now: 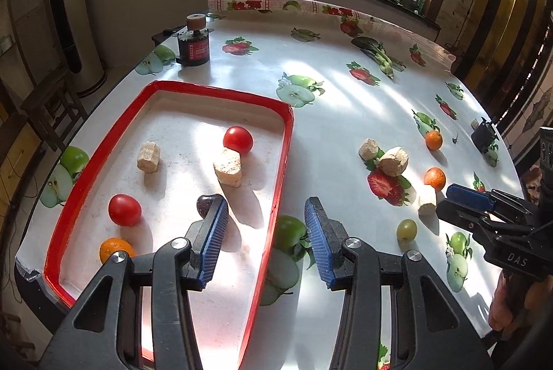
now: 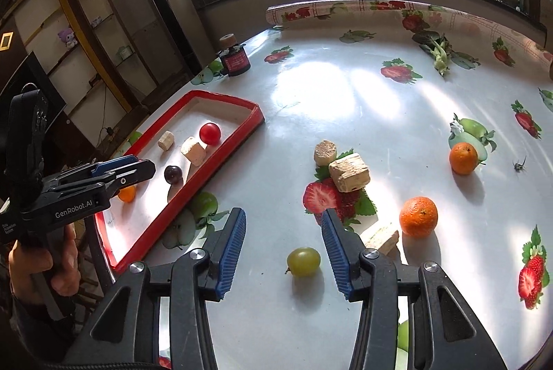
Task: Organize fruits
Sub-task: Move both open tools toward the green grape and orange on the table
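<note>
A red-rimmed tray (image 1: 287,142) lies at the table's left and holds two red tomatoes (image 1: 237,140) (image 1: 124,209), an orange (image 1: 114,249), a dark plum (image 1: 206,203) and two cork-like blocks (image 1: 227,167). My left gripper (image 1: 266,225) is open and empty over the tray's right rim, its left finger beside the plum. My right gripper (image 2: 283,231) is open and empty; a green grape (image 2: 303,261) lies on the table between its fingers. Two oranges (image 2: 418,217) (image 2: 463,158) lie to the right on the table. The tray also shows in the right wrist view (image 2: 193,183).
Three cork-like blocks (image 2: 349,171) (image 2: 325,153) (image 2: 382,237) lie on the fruit-printed tablecloth near the oranges. A dark jar with a cork lid (image 1: 193,40) stands at the back left. A leafy green vegetable (image 1: 376,54) lies at the back. A small black object (image 1: 484,135) sits far right.
</note>
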`<state>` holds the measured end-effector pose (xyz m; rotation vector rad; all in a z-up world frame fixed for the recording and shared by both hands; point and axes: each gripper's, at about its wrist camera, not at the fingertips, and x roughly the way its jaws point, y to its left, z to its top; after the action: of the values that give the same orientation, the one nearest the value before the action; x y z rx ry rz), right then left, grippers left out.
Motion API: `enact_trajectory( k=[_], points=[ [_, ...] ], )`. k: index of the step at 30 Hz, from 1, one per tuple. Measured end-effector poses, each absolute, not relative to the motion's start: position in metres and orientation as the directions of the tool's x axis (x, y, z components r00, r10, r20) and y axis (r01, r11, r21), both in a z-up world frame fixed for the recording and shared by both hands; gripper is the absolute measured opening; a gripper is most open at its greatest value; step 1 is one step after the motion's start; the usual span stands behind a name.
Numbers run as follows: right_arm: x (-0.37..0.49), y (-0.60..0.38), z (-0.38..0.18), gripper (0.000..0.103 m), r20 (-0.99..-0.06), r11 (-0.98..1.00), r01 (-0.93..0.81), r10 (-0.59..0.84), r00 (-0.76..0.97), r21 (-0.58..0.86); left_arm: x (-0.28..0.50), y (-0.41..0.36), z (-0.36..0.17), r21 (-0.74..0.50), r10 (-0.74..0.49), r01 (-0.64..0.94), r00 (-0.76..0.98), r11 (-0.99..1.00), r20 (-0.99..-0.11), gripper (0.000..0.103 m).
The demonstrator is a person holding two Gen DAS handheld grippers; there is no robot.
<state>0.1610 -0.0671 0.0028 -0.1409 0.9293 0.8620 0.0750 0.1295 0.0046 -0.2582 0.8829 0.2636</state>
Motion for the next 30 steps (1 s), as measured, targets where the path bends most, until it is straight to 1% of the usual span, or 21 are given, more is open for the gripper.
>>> enact_trajectory(
  k=[14,23,30],
  points=[
    [0.171,-0.138,-0.011,0.048,-0.762,0.750,-0.612,0.543,0.353,0.251,0.090,0.074,-0.005,-0.116,0.040,-0.223,0.591,0.968,-0.805,0.044],
    [0.175,-0.151,-0.016,0.048,-0.762,0.764,-0.590,0.538,0.360,0.260,0.098,0.051,-0.009,-0.119,0.006,-0.176,0.581,0.977,-0.814,0.044],
    [0.188,-0.154,-0.022,0.048,-0.761,0.779,-0.568,0.532,0.372,0.267,0.108,0.027,-0.019,-0.146,-0.059,-0.111,0.561,0.983,-0.825,0.044]
  ],
)
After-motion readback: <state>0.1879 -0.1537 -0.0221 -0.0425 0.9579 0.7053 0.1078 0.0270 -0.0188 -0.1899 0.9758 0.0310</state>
